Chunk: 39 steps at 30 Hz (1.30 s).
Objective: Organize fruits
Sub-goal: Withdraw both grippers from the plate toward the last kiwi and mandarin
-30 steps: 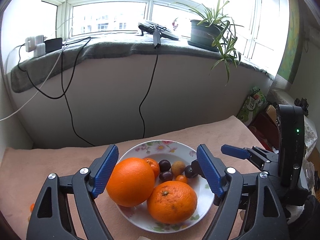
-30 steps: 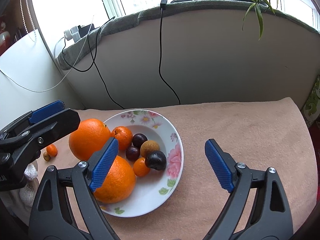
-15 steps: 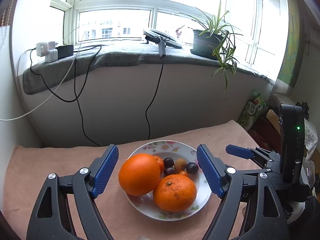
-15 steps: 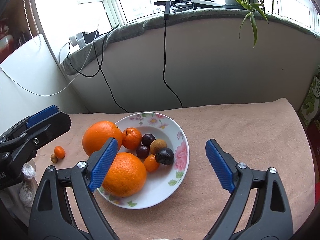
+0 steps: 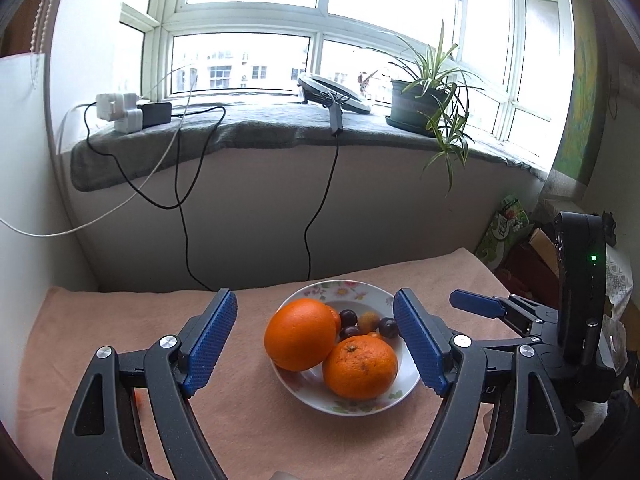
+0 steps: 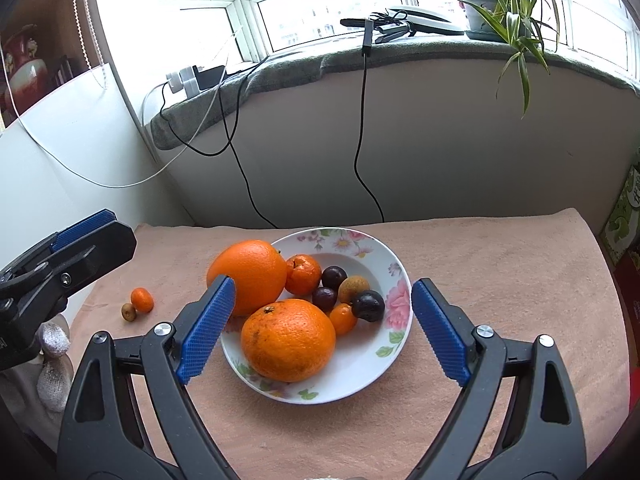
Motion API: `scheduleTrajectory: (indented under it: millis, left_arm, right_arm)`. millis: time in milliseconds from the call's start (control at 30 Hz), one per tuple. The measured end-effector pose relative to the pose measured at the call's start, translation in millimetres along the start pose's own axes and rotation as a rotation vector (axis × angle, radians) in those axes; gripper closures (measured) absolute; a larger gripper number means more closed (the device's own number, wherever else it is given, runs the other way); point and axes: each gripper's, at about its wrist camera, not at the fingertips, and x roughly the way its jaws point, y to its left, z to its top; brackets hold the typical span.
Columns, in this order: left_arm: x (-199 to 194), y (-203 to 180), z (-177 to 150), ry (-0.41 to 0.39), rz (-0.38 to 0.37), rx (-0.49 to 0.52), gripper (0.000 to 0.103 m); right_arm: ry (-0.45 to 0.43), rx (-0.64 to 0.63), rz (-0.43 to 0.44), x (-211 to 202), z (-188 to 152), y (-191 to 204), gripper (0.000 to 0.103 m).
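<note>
A white floral plate [image 6: 394, 280] [image 5: 404, 384] sits on the pink cloth. It holds two large oranges [image 6: 288, 340] [image 6: 248, 276] [image 5: 360, 366] [image 5: 300, 334], a tangerine [image 6: 303, 274], dark plums [image 6: 368, 306] and a few small fruits. A kumquat [image 6: 142, 300] and a small brown fruit [image 6: 129, 312] lie loose on the cloth to the plate's left. My right gripper [image 6: 322, 326] stands open above the plate's near side, holding nothing. My left gripper [image 5: 316, 340] is open too, back from the plate and empty; its finger [image 6: 86, 230] shows at the left of the right wrist view.
A grey-covered window sill [image 5: 256, 124] runs behind the table with chargers, hanging cables [image 5: 320, 216] and a potted plant [image 5: 420, 104]. A silvery crumpled thing [image 6: 54, 360] lies at the table's left edge. Boxes and a green bag [image 5: 504, 228] stand to the right.
Both grippers have drawn back and up from the plate, so it looks smaller and farther in both views. The jaws stayed open and the fruits did not move.
</note>
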Motion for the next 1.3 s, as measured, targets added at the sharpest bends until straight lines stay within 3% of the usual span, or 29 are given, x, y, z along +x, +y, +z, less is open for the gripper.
scheduleTrajectory:
  millis: [667, 1300]
  left_arm:
    - [-45.6, 51.0, -22.4, -0.036, 0.075, -0.057, 0.022]
    - [-66.8, 122.8, -71.4, 0.01, 0.169, -0.128, 0.022]
  right_arm:
    - [0.016, -0.092, 0.093, 1.4, -5.8, 65.6, 0.011]
    - [0.069, -0.156, 0.189, 35.6, -10.9, 130.0, 0.011]
